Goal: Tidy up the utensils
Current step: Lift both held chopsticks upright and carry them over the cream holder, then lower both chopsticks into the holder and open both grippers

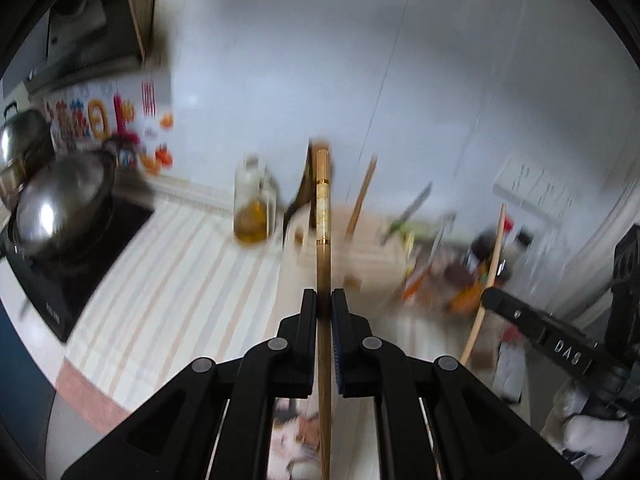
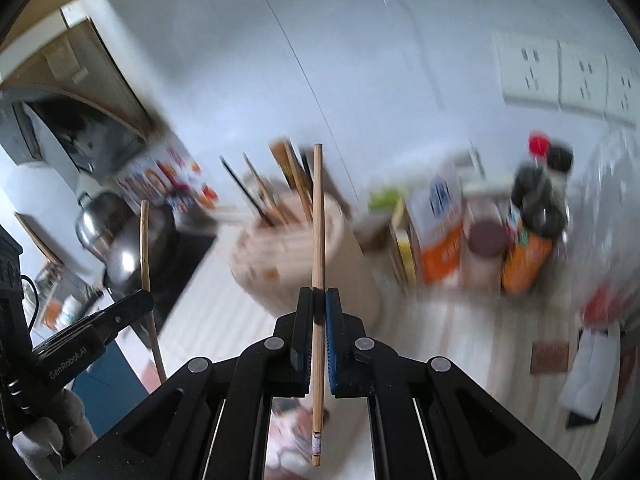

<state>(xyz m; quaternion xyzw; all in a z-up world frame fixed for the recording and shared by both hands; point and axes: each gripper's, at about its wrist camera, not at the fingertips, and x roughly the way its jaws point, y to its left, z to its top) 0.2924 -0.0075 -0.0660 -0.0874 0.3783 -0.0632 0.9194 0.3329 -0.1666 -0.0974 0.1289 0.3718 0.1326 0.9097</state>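
Left gripper (image 1: 324, 300) clamped tight on a dark chopstick (image 1: 323, 216), held near its middle, upright between the black jaws, decorated end with a gold band pointing up and away, other end running back under the gripper. Right gripper (image 2: 319, 300) clamped likewise on a pale chopstick (image 2: 318, 216), plain tip up, printed end hanging down near the camera. Both raised above the striped bench (image 1: 168, 280), clear of its surface. Just beyond, standing on the bench, a pale round holder (image 2: 288, 248) already bristling with more chopsticks (image 2: 288, 176) leaning at various angles. Left of the holder, a glass jug of oil (image 1: 254, 200); further left, a shiny wok (image 1: 64, 204) on a black stove (image 1: 68, 280). Right of the holder, a blurred cluster of bottles and boxes (image 2: 492, 236) against the white wall, sockets (image 2: 560, 76) above. Gloved hand (image 1: 592, 436) gripping the right tool's handle, seen at the edge of the left view.
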